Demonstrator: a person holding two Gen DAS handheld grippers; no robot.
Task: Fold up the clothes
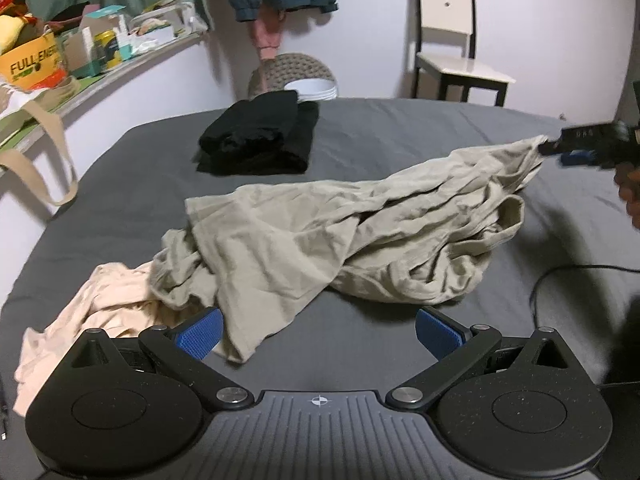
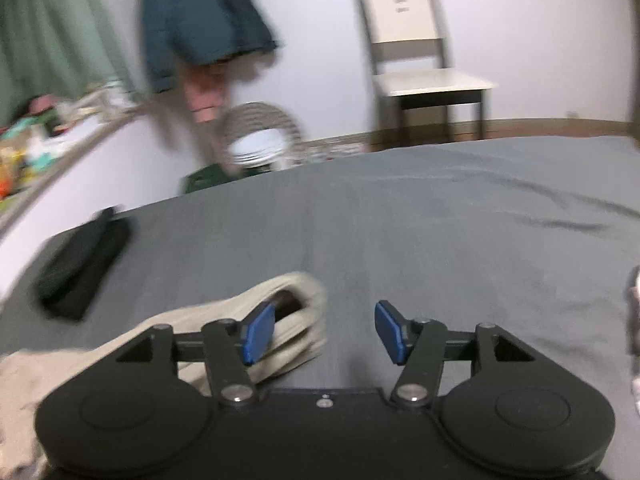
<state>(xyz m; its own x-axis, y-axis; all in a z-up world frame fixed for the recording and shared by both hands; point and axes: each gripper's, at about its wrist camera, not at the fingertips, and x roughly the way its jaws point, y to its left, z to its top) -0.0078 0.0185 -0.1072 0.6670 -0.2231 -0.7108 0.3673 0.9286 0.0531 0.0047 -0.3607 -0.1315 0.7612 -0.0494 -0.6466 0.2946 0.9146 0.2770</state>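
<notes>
A crumpled khaki garment (image 1: 320, 232) lies stretched across the grey bed sheet (image 1: 400, 132), its far end reaching to the right. My left gripper (image 1: 318, 332) hovers open at the garment's near edge, and a corner of cloth lies just inside its left pad (image 1: 198, 332). A pale peach garment (image 1: 100, 304) is bunched under the khaki one at the near left. In the right wrist view my right gripper (image 2: 324, 332) is open; the khaki garment's end (image 2: 296, 320) lies against its left pad (image 2: 258, 334) and is not pinched. That gripper (image 1: 580, 146) appears at the garment's far tip in the left wrist view.
Folded black clothes (image 1: 260, 136) are stacked at the bed's far left. A cluttered shelf (image 1: 80, 52) and a hanging tote bag (image 1: 40, 160) line the left wall. A chair (image 1: 452, 40) and a wicker stool (image 1: 296, 74) stand beyond the bed. A black cable (image 1: 560, 276) crosses the right side.
</notes>
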